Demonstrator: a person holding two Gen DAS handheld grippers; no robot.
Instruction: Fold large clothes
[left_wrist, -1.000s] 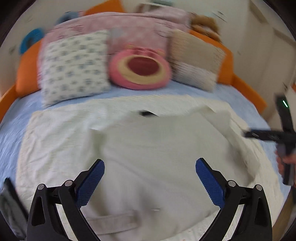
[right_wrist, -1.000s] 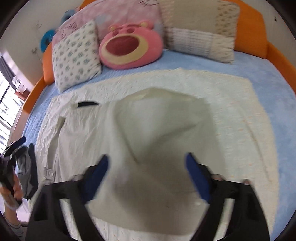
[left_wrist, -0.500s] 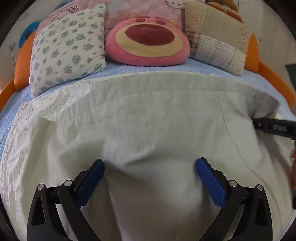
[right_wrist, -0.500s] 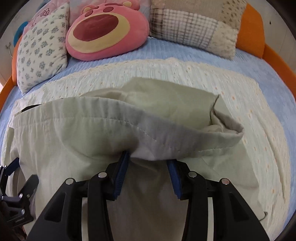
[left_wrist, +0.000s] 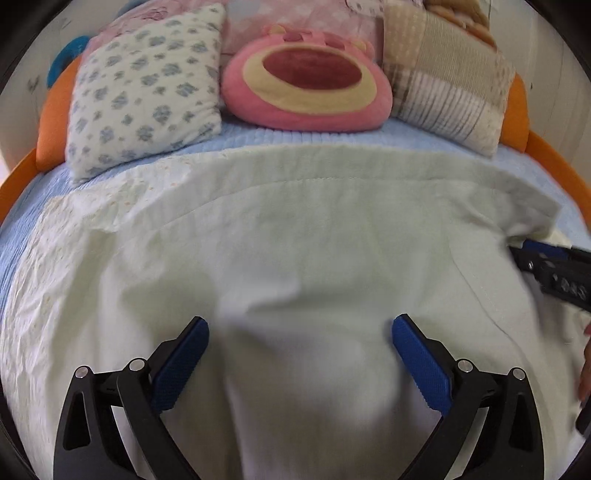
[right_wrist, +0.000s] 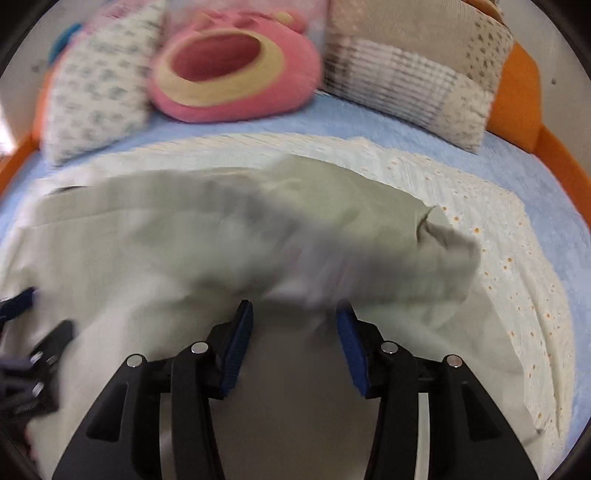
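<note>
Two grippers: we have both over the pale garment (left_wrist: 314, 236) that lies spread on the cream coverlet (right_wrist: 491, 221) of the bed.
Left gripper (left_wrist: 300, 354): jaws spread wide; cloth lies between and under the blue pads, but we see no pinch.
Right gripper (right_wrist: 294, 332): jaws part-way apart, a bunched fold of the garment right at the pad tips; motion blur hides whether they bite it, so we cannot tell.
Step in hand: we judge it a fold-over of the near edge toward the pillows (left_wrist: 147, 88).
Doing it well: we should close both on the same hem, lift level, and lay it flat without dragging the coverlet.
Pose: both grippers point toward the headboard, low over the cloth, side by side.
</note>
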